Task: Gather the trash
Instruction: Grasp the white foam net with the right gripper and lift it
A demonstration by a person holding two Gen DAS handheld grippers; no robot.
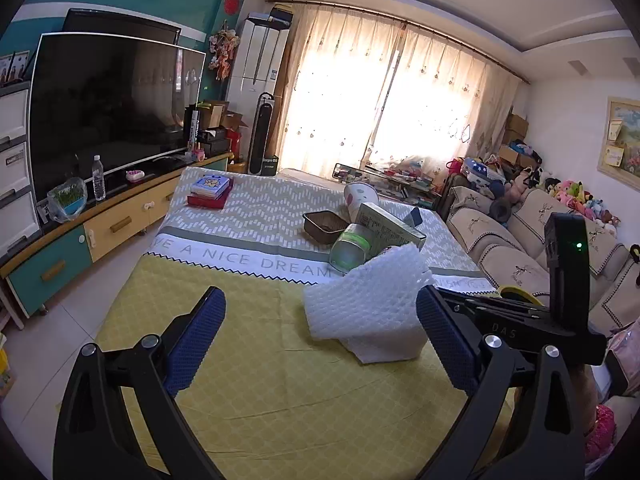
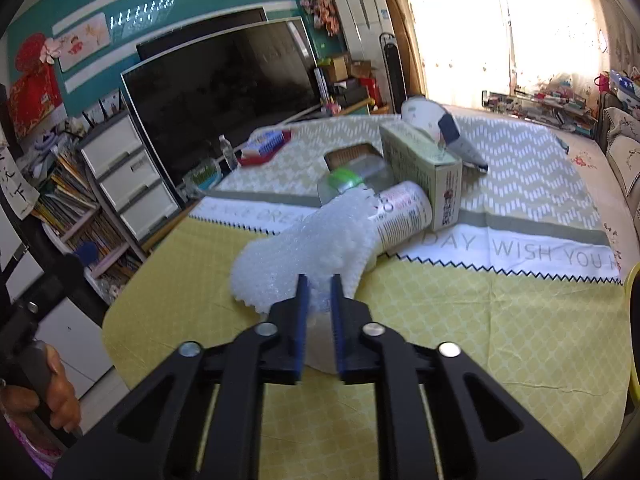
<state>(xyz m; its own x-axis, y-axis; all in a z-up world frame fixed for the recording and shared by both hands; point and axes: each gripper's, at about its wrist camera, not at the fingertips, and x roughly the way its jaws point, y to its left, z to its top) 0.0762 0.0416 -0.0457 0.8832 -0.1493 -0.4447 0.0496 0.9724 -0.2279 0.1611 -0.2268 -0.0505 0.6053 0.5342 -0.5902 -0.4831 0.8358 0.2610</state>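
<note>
While our right gripper [image 2: 319,294] pinches one bubble-wrap sheet [image 2: 308,248] on the worktop [image 2: 500,320], our left gripper [image 1: 320,312] gapes; beyond lie one carton [image 2: 420,168], two cups [image 2: 404,212].

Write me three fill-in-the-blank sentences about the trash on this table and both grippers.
The right gripper is shut on the white ____ sheet.
The left gripper hangs ____ above the yellow tablecloth.
The green-labelled bottle lies on its ____ beside the brown tray.

Missing words: foam; open; side
</note>
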